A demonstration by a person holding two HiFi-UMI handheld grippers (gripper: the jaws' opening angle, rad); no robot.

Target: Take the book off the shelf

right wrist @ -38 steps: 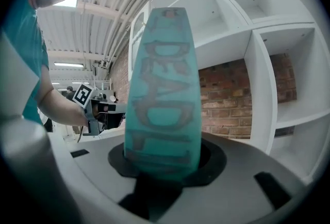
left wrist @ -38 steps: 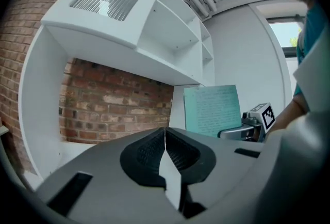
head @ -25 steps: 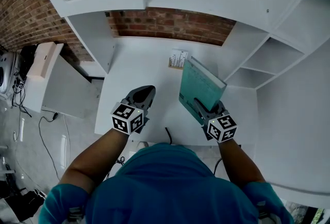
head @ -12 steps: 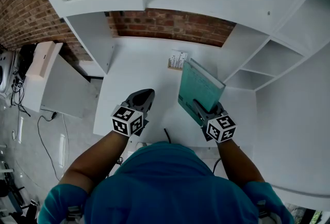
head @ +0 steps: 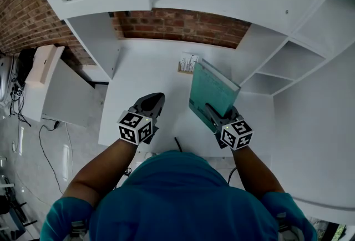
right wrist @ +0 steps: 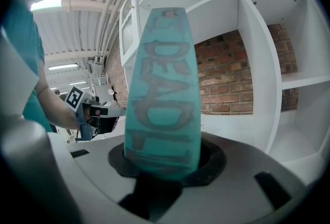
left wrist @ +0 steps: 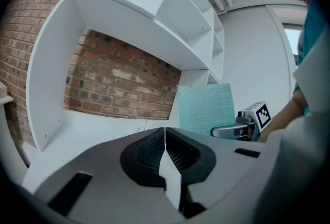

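Book [head: 213, 90] seems clear of shelf [head: 138, 68], upright in right claw [head: 212, 115], clenched on lower edge. Left claw [head: 151, 104] pinched together, empty. Task approx. done; only carry-away left.

A person in a teal shirt [head: 183, 195] stands at a white shelf unit [head: 266, 6], with 1 gripper in each hand. The right gripper [head: 212, 114] clamps the near edge of a teal book [head: 213, 89]. The book is held tilted above the right half of the open shelf board [head: 147, 70], and its far edge leans toward the brick wall [head: 183, 24]. The left gripper [head: 153, 100] hovers over the board's near edge, left of the book and apart from it, its jaws together and empty. A small holder of pale items [head: 187, 62] stands near the board's back edge, just beyond the book. A black cable [head: 178, 144] shows at the near edge between the 2 grippers.
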